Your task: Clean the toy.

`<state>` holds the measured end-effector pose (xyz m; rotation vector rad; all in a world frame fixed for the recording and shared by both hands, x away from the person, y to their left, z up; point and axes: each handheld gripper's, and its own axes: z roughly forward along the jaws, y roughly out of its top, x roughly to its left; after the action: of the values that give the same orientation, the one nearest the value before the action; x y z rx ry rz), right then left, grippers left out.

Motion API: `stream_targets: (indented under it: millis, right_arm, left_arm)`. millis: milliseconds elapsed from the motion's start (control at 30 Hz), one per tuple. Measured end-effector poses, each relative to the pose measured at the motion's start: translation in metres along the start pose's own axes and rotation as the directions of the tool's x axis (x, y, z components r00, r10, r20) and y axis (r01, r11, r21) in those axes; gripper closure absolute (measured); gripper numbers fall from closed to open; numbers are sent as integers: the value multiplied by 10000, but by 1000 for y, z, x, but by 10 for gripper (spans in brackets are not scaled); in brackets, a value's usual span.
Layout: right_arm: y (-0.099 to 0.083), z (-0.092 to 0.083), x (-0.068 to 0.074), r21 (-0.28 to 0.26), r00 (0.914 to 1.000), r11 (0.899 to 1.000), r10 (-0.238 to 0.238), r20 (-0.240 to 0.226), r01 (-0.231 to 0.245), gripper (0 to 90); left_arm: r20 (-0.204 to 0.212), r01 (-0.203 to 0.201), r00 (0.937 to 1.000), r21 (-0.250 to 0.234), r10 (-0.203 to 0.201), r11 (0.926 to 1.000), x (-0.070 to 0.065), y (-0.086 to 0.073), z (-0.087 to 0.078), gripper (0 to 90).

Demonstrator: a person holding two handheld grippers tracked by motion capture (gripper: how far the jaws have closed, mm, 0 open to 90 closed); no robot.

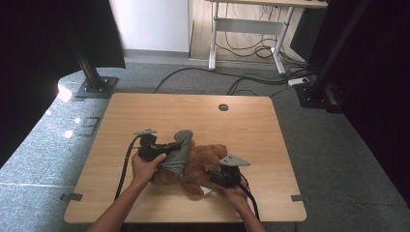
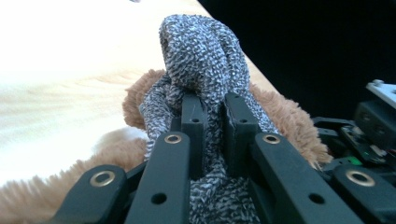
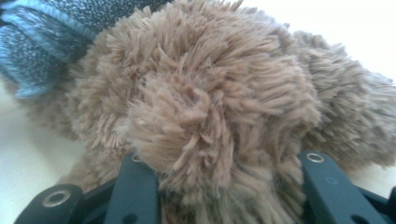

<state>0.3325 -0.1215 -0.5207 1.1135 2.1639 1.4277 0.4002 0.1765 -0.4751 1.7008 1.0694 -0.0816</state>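
Our left hand-held gripper (image 2: 212,119) pinches the soft knit garment (image 2: 201,51) — the right hand-held gripper (image 3: 224,186) squeezes the plush teddy bear (image 3: 210,93) — both limp, grab bunched folds.

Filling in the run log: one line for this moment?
left gripper shut on grey knit garment | right gripper closed on teddy bear | table

plush teddy bears counted: one (image 1: 205,166) | grey knitted garments counted: one (image 1: 180,152), clamped in the left gripper (image 1: 167,147) | grippers counted: two, the right gripper (image 1: 212,175) closed against the bear | wooden tables counted: one (image 1: 193,113)
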Motion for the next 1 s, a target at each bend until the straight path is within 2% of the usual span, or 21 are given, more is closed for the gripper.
stream_targets:
  millis: [167, 267, 433, 533, 633, 733, 800, 867, 900, 933, 1000]
  right_arm:
    - [8, 16, -11, -445, 9964, 9987, -203, 828, 240, 592]
    - [9, 19, -16, -610, 9947, 9979, -165, 1010, 227, 592]
    - [1, 10, -12, -683, 9940, 9943, -760, 780, 814, 587]
    - [-5, 2, -6, -531, 9910, 9910, -1195, 610, 1228, 585]
    - [-11, -7, 1, -302, 9914, 9915, -1252, 374, 1263, 583]
    - [-20, -14, 8, -234, 9927, 9924, -1205, 23, 1206, 582]
    - [-25, -20, 13, -162, 9905, 9905, -1365, -182, 1362, 582]
    - [-27, -23, 16, -131, 9881, 9884, -1518, -267, 1515, 581]
    - [-31, -27, 21, -22, 9791, 9805, -1963, -528, 1965, 581]
    - [-31, -28, 22, -4, 9772, 9788, -2045, -563, 2048, 581]
    - [-32, -28, 22, 21, 9764, 9781, -2078, -582, 2082, 582]
  left_arm:
    - [-200, 247, 9995, -288, -253, 9993, 9, 14, 13, 803]
    - [-184, 249, 9995, -284, -255, 9993, 10, 17, 17, 803]
    - [74, -84, 9999, -189, 86, 9998, 4, 7, 10, 805]
    - [431, -250, 9987, -289, 263, 9993, -2, -7, 2, 807]
    - [809, -295, 9962, -379, 325, 9988, -8, -23, -9, 811]
    - [1294, -71, 9915, -371, 118, 9993, -12, -37, -20, 813]
    - [1570, 137, 9875, -256, -95, 9996, -14, -43, -27, 813]
    - [1632, 186, 9865, -202, -150, 9996, -16, -45, -30, 812]
    - [1687, 271, 9853, -92, -252, 9996, -21, -44, -34, 810]
    - [1688, 308, 9852, -98, -287, 9995, -24, -42, -36, 808]
    - [1565, 21, 9877, -133, 0, 9999, -34, -34, -36, 804]
